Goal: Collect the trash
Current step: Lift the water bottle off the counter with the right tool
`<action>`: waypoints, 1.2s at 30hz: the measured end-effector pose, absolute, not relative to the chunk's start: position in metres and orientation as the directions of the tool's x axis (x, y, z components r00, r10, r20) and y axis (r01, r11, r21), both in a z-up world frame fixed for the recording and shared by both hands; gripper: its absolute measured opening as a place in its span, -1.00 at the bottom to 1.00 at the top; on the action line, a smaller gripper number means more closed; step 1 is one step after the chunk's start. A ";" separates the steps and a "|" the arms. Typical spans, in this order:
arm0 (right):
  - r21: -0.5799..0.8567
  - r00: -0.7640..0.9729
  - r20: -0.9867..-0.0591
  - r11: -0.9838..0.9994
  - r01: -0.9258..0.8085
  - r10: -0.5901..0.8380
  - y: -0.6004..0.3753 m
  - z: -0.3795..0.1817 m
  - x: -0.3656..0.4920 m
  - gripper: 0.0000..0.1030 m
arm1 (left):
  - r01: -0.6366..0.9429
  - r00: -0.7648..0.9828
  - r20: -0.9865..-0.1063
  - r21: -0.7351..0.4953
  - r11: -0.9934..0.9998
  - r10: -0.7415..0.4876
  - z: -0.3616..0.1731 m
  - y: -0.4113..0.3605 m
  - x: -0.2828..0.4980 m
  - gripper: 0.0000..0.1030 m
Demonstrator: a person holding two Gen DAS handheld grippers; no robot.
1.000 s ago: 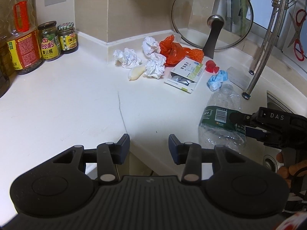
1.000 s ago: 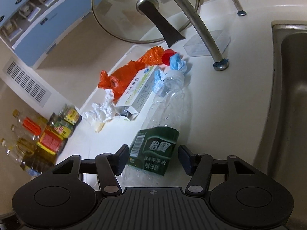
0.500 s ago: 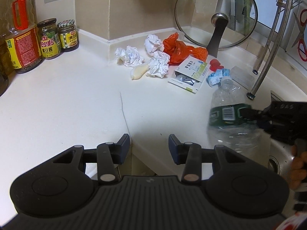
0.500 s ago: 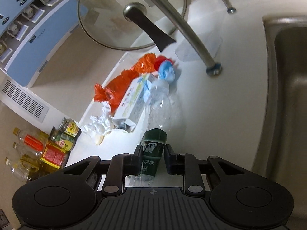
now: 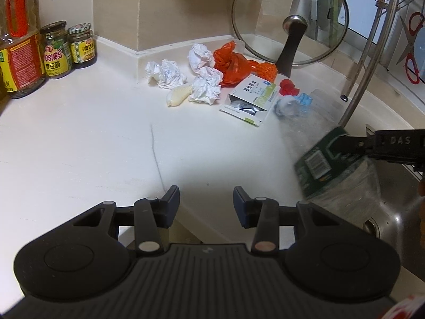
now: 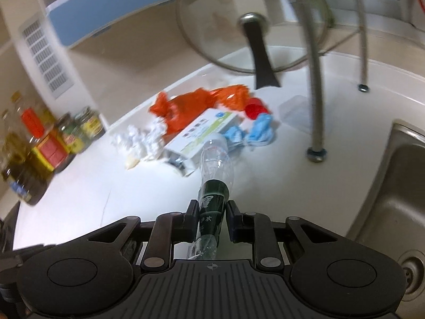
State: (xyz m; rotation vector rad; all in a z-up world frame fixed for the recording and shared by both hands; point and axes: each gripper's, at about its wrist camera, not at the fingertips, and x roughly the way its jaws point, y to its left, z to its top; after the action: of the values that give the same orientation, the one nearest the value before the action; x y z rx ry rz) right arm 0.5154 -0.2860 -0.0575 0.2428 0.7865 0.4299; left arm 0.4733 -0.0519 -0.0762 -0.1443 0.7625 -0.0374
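A pale kitchen counter (image 5: pixel 79 138) runs into a corner under beige wall tiles, with a steel sink (image 6: pixel 393 186) at its right end.

The right gripper (image 6: pixel 212 210) has its pads pinching the dark green label of a crushed clear plastic water bottle (image 6: pixel 213 186), squeezing that band flat; the neck points ahead toward the litter, and the base pokes back between the fingers. In the left wrist view the bottle is smeared by motion and seems to hang clear of the counter beside the sink, though the blur makes that hard to confirm. The left gripper (image 5: pixel 205 203) has its fingers spread apart with nothing between them, poised over the counter's front edge.

Further out lies the rest of the trash: crumpled white tissues (image 5: pixel 166 73), a small pale yellowish wrapper (image 5: pixel 178 95), an orange plastic bag (image 5: pixel 231 62), an opened white and green medicine box (image 5: pixel 251 95), a red cap (image 5: pixel 288 87) and a scrap of blue wrapper (image 5: pixel 302 101). A glass pot lid with a black handle (image 5: pixel 289 37) leans against the wall behind them, and sauce jars (image 5: pixel 67 49) stand at the far left.

To carry the bottle well, keep the pinch firm on the label band, since thin, springy plastic may slip or twist; lift it clear of the box and the curved metal rack leg (image 6: pixel 314 122) before swinging it away.
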 end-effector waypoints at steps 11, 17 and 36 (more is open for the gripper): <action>0.460 0.564 -0.617 0.833 -0.308 0.549 -0.274 -0.067 0.507 -0.56 | 0.070 0.688 -0.700 -0.199 0.977 -0.192 -0.091 -0.077 0.493 -0.39; 0.561 0.520 -0.593 0.779 -0.280 0.614 -0.279 -0.072 0.509 -0.56 | 0.091 0.675 -0.705 -0.213 0.973 -0.217 -0.096 -0.084 0.495 -0.60; 0.568 0.485 -0.573 0.747 -0.345 0.660 -0.262 -0.077 0.510 -0.63 | 0.024 0.694 -0.696 -0.232 0.972 -0.183 -0.095 -0.072 0.492 -0.68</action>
State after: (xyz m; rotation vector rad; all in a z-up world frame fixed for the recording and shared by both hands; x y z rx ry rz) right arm 0.5095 -0.2619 -0.0766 0.4062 0.8661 0.6321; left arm 0.4915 -0.0715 -0.0951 -0.2115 0.7963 -0.1165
